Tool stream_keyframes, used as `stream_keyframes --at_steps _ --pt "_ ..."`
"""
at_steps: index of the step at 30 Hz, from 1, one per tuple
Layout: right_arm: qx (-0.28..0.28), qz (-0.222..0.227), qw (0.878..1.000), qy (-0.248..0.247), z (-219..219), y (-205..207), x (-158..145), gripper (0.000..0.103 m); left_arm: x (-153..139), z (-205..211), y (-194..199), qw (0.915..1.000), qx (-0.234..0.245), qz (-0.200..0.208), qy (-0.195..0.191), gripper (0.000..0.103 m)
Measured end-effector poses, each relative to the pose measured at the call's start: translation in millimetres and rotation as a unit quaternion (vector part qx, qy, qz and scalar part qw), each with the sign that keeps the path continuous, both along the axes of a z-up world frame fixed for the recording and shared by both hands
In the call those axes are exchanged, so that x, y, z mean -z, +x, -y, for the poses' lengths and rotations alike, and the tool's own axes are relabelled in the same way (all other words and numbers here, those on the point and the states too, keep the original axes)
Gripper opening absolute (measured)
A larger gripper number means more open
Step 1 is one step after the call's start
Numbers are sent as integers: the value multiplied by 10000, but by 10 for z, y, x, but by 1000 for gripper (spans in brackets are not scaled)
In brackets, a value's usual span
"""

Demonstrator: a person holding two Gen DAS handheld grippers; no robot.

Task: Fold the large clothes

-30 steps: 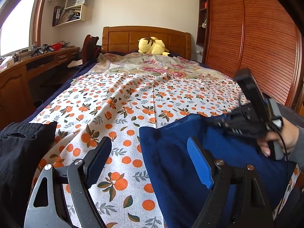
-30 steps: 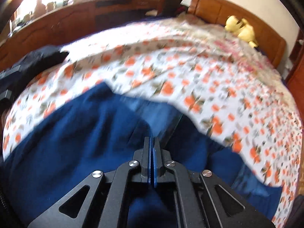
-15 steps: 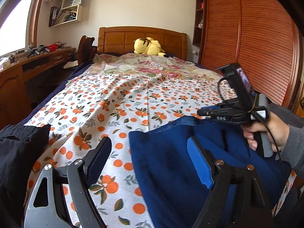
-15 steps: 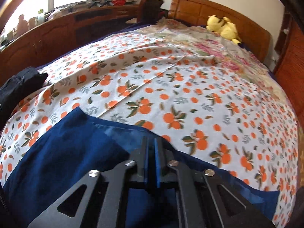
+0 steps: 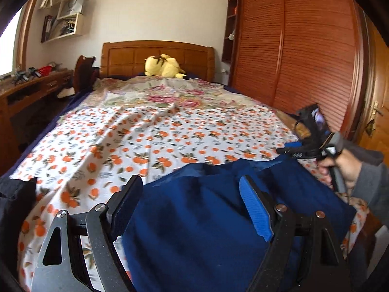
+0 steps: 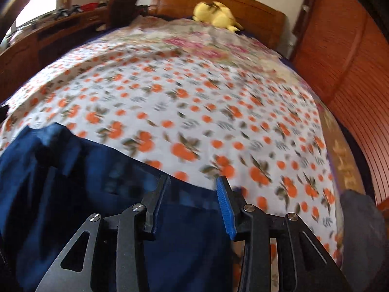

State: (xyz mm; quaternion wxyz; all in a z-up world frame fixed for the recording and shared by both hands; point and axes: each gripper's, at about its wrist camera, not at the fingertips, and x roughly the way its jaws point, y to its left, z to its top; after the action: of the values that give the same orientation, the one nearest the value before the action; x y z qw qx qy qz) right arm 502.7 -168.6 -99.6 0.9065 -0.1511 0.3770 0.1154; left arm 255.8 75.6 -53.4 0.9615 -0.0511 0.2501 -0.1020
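A dark blue garment (image 5: 206, 219) lies folded at the near end of the bed, on the orange-print sheet (image 5: 150, 141). My left gripper (image 5: 192, 197) is open and empty just above the garment's near part. My right gripper (image 6: 193, 189) is open over the garment's (image 6: 85, 194) far edge, holding nothing. The right gripper also shows in the left wrist view (image 5: 291, 147), held in a hand above the garment's right side.
A black garment (image 5: 14, 202) lies at the bed's near left edge. A yellow plush toy (image 5: 163, 67) sits by the wooden headboard (image 5: 158, 51). A wooden desk (image 5: 29, 90) runs along the left, a slatted wardrobe (image 5: 304, 60) along the right.
My right gripper was shut on the blue garment's edge and has opened and let it go. The garment now lies flatter. The left gripper stayed open and moved a little forward.
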Motion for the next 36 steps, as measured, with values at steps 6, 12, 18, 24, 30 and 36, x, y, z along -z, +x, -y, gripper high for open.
stream_keyframes --at_steps 6,12,18,24,30,36 --pt "383 -480 9975 346 303 355 264 41 217 249 167 9992 281 -286 36 82" --pt "69 171 9988 452 405 384 124 4 473 410 324 9965 386 -694 249 82" --pt "922 13 9956 149 675 634 243 4 555 427 347 9957 329 -810 300 82" --pt "937 -75 9955 -144 595 584 261 22 587 451 353 9951 307 -849 391 82" --pt "527 40 9982 293 555 -111 -32 43 577 442 354 9953 307 -825 398 82" --pt "158 -107 9981 586 804 -1060 29 43 557 458 326 9956 305 -767 454 82"
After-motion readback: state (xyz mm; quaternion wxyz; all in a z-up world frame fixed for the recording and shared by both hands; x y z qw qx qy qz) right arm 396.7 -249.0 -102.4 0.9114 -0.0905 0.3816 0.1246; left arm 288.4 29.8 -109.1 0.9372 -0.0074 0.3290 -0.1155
